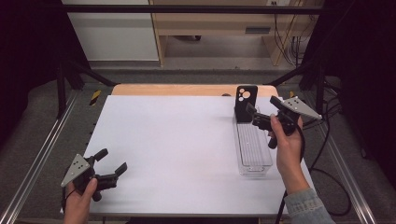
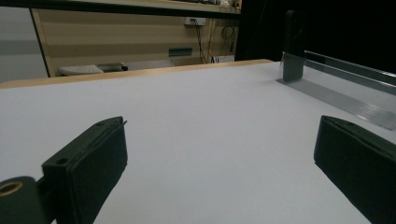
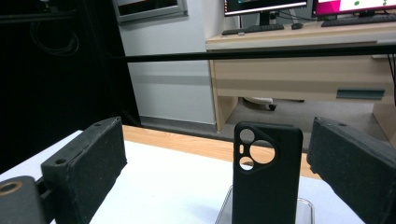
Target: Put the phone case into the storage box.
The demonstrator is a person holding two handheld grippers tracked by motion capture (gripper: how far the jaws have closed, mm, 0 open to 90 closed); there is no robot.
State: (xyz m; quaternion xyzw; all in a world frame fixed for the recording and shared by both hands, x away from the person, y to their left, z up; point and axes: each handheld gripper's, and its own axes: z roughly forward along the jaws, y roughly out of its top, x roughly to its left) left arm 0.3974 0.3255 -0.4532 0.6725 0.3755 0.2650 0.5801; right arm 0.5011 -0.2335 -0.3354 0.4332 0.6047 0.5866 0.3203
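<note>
Item 1: right hand-held gripper (image 1: 263,111), held above the far end of the tray, jaws spread wide and released, grasping nothing.

Item 2: black phone case (image 1: 245,103), standing upright at the far end of the tray, just ahead of the right hand-held gripper's jaws and between their lines, not touched by either; camera cut-outs face that gripper (image 3: 266,172).

Item 3: clear plastic tray (image 1: 252,154), long and narrow, lying on the surface directly below and behind the right hand-held gripper.

Item 4: left hand-held gripper (image 1: 111,163), low over the near corner of the white surface (image 1: 173,140), jaws apart, released, well apart from the tray and case, which lie far off ahead to its right.
</note>
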